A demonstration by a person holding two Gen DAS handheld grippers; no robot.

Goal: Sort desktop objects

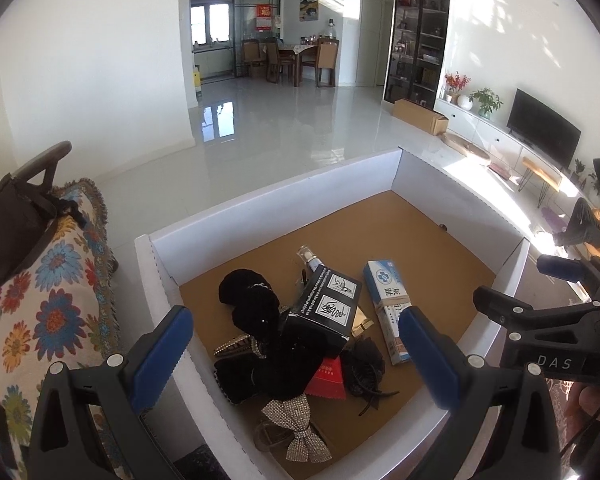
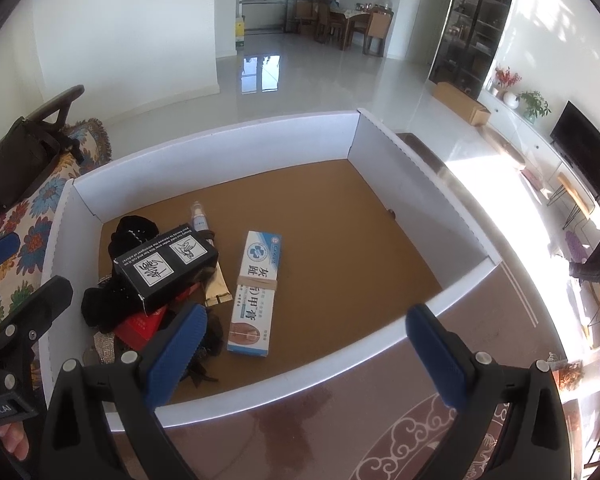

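Observation:
A white cardboard box [image 1: 260, 200] [image 2: 220, 148] with a brown floor holds a heap of items in its near left part. On top of black fabric [image 1: 260, 312] [image 2: 104, 304] lies a black carton [image 1: 324, 308] [image 2: 164, 266]. Beside it rests a white and blue medicine box [image 1: 388, 304] [image 2: 256, 292] with a rubber band around it. A small spray bottle [image 1: 308, 258] [image 2: 199, 218], a red packet [image 1: 328, 380] [image 2: 140, 326], a rhinestone bow [image 1: 300, 428] and a black hair clip [image 1: 366, 372] are also inside. My left gripper [image 1: 296, 356] hovers open over the heap. My right gripper [image 2: 306, 354] hangs open over the box's near wall, holding nothing.
A sofa with a floral throw [image 1: 48, 300] [image 2: 28, 216] and a dark bag [image 1: 12, 224] flanks the box on the left. The box sits on a brown patterned tabletop [image 2: 340, 420]. Beyond are a glossy floor, a TV [image 1: 544, 128] and a cardboard carton [image 1: 420, 114].

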